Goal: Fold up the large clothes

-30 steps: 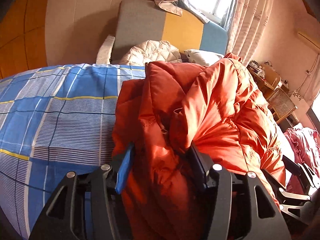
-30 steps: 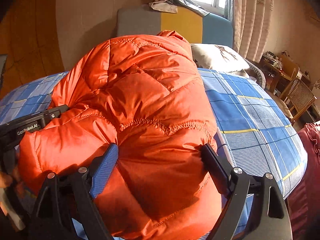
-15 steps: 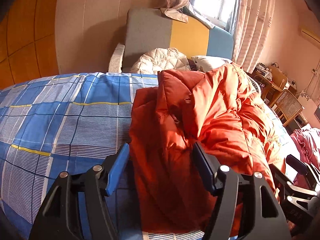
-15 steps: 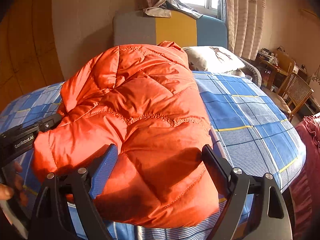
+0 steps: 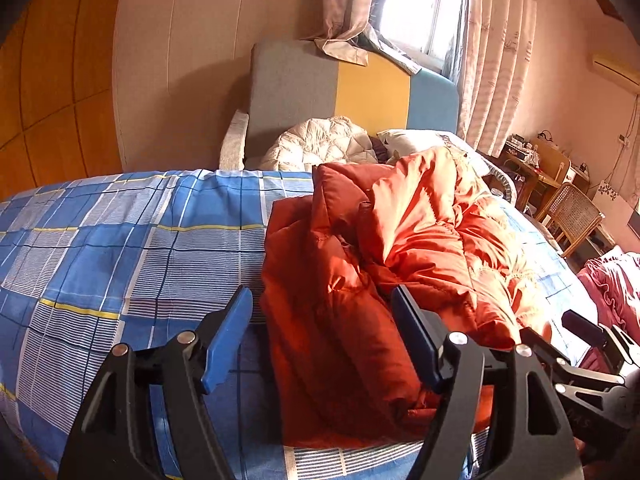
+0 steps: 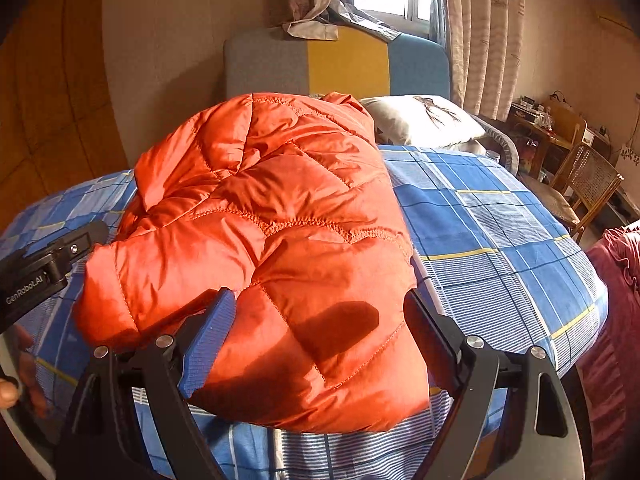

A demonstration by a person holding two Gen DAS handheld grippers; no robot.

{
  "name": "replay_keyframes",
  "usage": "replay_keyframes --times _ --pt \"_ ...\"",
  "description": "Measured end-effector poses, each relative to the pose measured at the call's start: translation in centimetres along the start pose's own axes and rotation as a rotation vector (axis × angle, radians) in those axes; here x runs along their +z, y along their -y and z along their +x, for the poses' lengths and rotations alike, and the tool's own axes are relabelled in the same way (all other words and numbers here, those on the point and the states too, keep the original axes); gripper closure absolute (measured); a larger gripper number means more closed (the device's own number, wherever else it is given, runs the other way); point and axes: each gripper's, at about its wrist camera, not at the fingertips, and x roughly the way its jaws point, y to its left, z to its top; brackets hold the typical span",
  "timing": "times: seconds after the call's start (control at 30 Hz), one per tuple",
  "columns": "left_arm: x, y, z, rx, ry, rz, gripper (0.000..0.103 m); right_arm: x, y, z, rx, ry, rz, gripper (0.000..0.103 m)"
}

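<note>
An orange quilted down jacket (image 5: pixel 384 264) (image 6: pixel 272 248) lies bundled in a folded heap on the blue checked bedsheet (image 5: pixel 120 248) (image 6: pixel 500 232). My left gripper (image 5: pixel 322 338) hovers over the jacket's near left edge. Its jaws are opening, and the blue pads stand clear on either side of the fabric. My right gripper (image 6: pixel 318 342) is open wide above the jacket's near end, and its pads do not press on the cloth. Each gripper shows in the other's view: the right gripper (image 5: pixel 580 364) low at the right, the left gripper (image 6: pixel 44 268) at the left.
A grey, yellow and blue headboard (image 5: pixel 352 92) stands behind the bed. A white quilted garment (image 5: pixel 320 148) and a pillow (image 6: pixel 424 120) lie by it. At the right are a wicker chair (image 6: pixel 588 184) and a dark red cloth (image 6: pixel 616 280). A person's hand (image 6: pixel 10 388) shows at the left.
My left gripper let go of the jacket, opened wider and drew back and upward. The jacket has sunk flatter onto the bed. The right gripper has stayed open and barely moved.
</note>
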Motion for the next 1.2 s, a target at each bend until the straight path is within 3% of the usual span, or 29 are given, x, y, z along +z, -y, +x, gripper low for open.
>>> replay_keyframes --times 0.1,0.33,0.53,0.67,1.2 --pt "-0.1 0.1 -0.6 -0.005 0.006 0.001 0.028 -0.1 -0.1 -0.1 0.003 -0.001 0.006 0.018" --pt "-1.1 -0.2 -3.3 0.006 0.042 -0.003 0.010 -0.1 0.3 -1.6 -0.022 0.002 0.043 0.014" --pt "-2.6 -0.2 -5.4 0.029 0.062 -0.010 0.002 -0.6 -0.2 -4.1 -0.064 0.045 0.035 0.009" --pt "-3.2 0.2 -6.5 0.032 0.074 0.000 0.002 -0.9 -0.4 -5.6 -0.085 0.070 0.023 0.004" --pt "-6.3 1.8 -9.6 0.059 0.066 0.027 0.002 -4.0 -0.8 -8.5 -0.125 0.063 -0.004 0.003"
